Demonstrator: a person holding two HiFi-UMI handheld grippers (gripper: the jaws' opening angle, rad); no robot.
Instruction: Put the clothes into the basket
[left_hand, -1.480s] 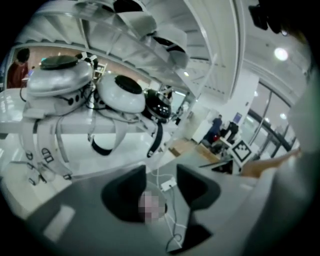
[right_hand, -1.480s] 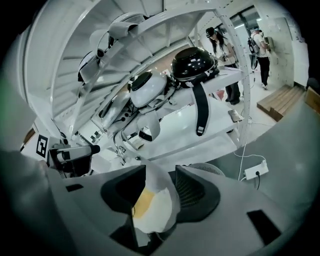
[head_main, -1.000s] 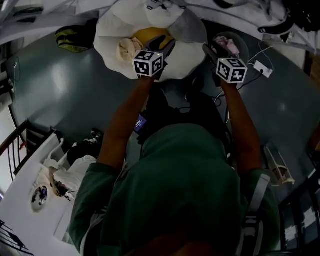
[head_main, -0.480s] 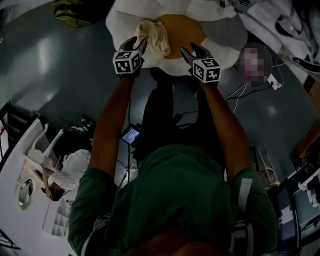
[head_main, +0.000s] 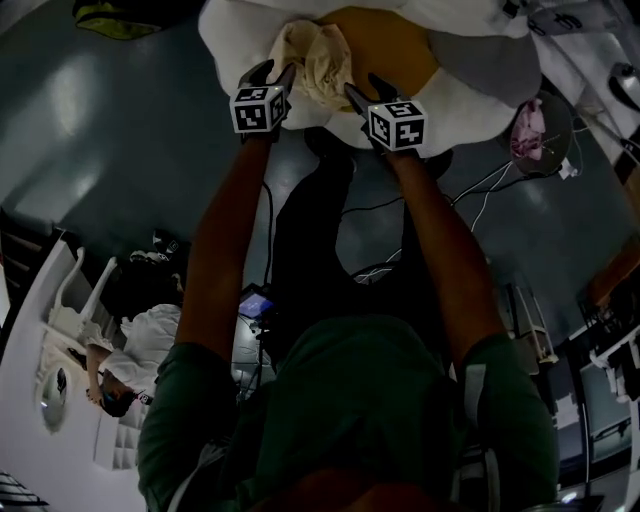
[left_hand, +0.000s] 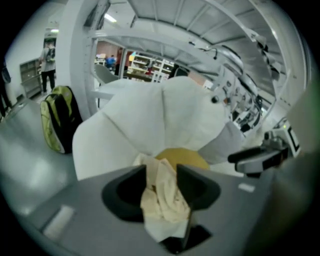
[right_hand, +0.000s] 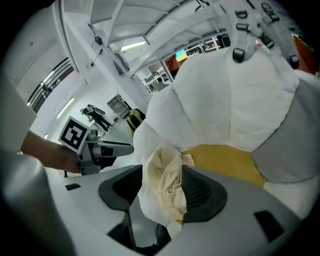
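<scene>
While cream cloth hangs over basket at upper middle, drop looks unfinished | left gripper clamps cloth | right gripper jaws have just been opening, cloth between them

Crumpled cream cloth, soft white fabric basket, glossy floor

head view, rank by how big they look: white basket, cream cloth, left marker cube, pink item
1. white basket
2. cream cloth
3. left marker cube and pink item: about alike, and the cube is nearer the camera, so unranked.
</scene>
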